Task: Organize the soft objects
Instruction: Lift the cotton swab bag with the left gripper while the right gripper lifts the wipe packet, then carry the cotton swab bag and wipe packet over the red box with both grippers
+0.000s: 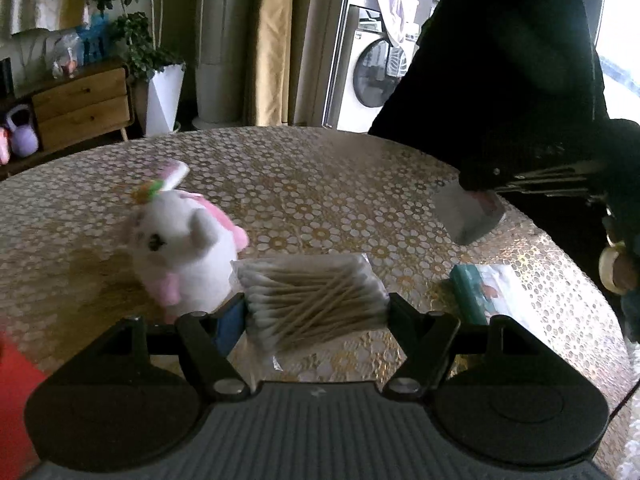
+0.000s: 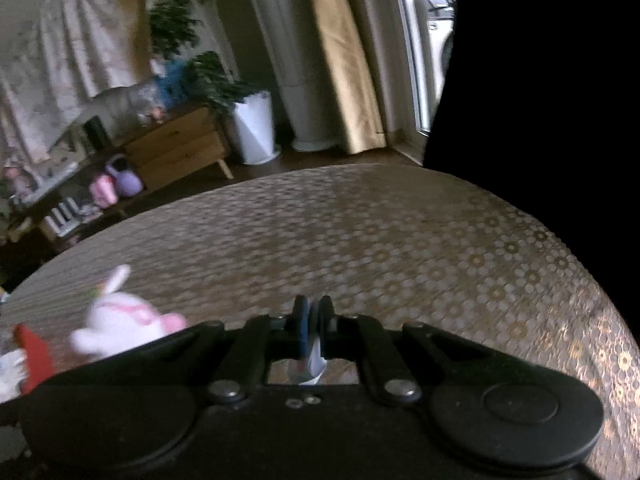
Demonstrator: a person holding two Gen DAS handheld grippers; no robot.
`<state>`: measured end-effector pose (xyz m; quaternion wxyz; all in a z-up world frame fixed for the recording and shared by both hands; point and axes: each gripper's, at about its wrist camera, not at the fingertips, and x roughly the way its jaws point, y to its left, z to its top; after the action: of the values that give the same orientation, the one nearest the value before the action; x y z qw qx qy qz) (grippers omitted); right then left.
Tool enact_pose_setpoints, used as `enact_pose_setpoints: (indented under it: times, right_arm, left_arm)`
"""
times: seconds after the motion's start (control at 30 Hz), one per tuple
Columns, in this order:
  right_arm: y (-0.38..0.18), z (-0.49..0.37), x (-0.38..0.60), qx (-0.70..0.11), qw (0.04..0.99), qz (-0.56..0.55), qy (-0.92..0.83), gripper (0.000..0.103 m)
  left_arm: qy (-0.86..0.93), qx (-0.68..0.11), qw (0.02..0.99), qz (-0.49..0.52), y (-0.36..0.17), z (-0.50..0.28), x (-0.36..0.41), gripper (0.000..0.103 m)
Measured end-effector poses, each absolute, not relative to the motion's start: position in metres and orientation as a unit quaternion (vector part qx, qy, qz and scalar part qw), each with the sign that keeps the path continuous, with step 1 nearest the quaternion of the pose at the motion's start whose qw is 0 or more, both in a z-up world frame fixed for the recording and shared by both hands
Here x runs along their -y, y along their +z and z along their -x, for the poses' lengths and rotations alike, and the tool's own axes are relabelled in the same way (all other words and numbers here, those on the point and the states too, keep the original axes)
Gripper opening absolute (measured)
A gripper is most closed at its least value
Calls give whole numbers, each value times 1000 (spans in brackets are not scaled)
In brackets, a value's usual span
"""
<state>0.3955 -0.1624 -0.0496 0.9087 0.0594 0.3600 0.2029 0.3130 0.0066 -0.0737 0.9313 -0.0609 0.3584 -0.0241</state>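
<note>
My left gripper (image 1: 316, 304) is shut on a clear bag of cotton swabs (image 1: 312, 292), held between both fingers just above the patterned table (image 1: 320, 184). A white and pink plush rabbit (image 1: 180, 240) stands just left of the bag; it also shows in the right wrist view (image 2: 120, 320). My right gripper (image 2: 312, 320) is shut on a small white tissue pack (image 2: 314, 364); in the left wrist view that pack (image 1: 468, 212) hangs above the table's right side. A teal and white tissue pack (image 1: 488, 292) lies on the table at right.
A red object (image 1: 16, 392) sits at the near left edge; it also shows in the right wrist view (image 2: 36, 352). The person's dark clothing (image 1: 512, 72) fills the right. A wooden cabinet (image 1: 80, 108), potted plant (image 1: 164, 96) and washing machine (image 1: 372, 68) stand beyond the table.
</note>
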Motion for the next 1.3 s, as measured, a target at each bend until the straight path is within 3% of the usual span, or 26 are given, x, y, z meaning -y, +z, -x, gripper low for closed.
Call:
enact_pose_setpoints:
  times: [0.77,1.3]
  right_arm:
    - [36,-229,78,-304,891,-62,333,4]
    - [46,-179,-18,-294,870,-51,392,4]
  left_arm:
    - [17,-319,945,71,19,-164,-82,74]
    - [77,-315,943,78,46,-99,-194,74]
